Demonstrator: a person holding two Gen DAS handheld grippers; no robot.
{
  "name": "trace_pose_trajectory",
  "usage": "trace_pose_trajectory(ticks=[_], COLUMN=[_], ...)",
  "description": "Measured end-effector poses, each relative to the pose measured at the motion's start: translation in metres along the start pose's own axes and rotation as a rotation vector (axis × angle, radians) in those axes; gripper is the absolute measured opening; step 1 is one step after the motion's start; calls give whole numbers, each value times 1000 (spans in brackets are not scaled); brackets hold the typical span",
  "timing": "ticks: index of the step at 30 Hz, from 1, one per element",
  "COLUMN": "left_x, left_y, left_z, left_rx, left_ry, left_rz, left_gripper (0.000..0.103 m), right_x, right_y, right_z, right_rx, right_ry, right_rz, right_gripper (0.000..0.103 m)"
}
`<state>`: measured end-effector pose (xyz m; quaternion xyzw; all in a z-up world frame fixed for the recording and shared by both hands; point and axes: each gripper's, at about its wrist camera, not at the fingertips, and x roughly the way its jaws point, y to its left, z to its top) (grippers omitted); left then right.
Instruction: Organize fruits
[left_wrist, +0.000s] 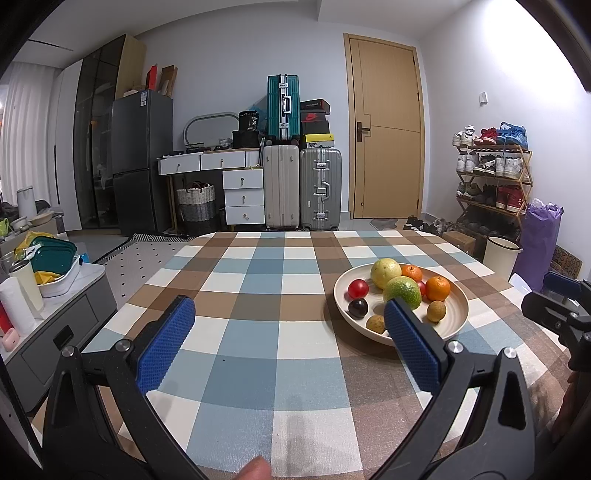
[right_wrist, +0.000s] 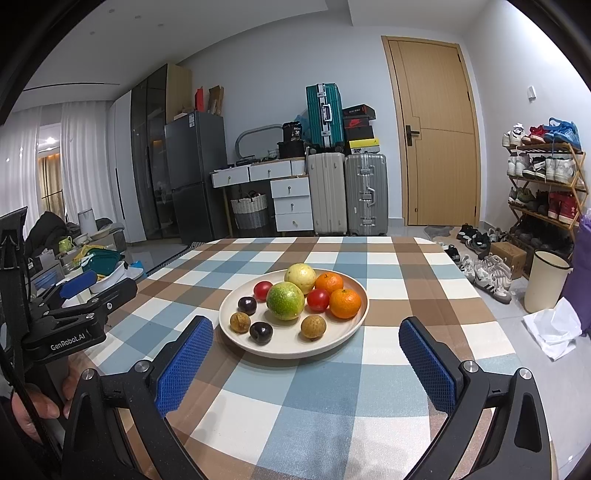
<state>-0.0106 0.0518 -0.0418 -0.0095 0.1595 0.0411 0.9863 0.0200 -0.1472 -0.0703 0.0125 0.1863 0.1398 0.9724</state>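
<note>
Nine fruits (right_wrist: 285, 300) lie together on the plate (right_wrist: 354, 325), both grippers' fingers (right_wrist: 184, 365) spread and empty, fitting either sorted or awaiting sorting.

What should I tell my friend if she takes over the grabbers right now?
Left gripper: open, empty, above the checked tablecloth.
Right gripper: open, empty, facing the plate.
Fruit: all on the plate. Green fruit, yellow fruit, two oranges, two red fruits, two dark plums, two small brown fruits.
Done: nothing lies off the plate.
Left: whatever sorting is wanted; no other dish is visible on the table.
</note>
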Motion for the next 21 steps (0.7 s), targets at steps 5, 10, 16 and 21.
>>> trace_pose_trajectory(ticks=[5,10,16,21], left_x=[0,-1,0,-1], left_y=[0,2,3,4], left_z=[0,-1,-1,-1], left_rx=[0,-2,-7,-6], left_ry=[0,-3,-3,-1], left_rz=[1,6,10,11], left_gripper=[102,102,102,102], right_x=[0,0,-1,-1], right_y=[0,1,0,-1], right_z=[0,0,0,0], right_rx=[1,2,4,10], right_ry=[-1,-2,-4,2], right_rz=[1,1,1,3], right_gripper=[103,103,103,103])
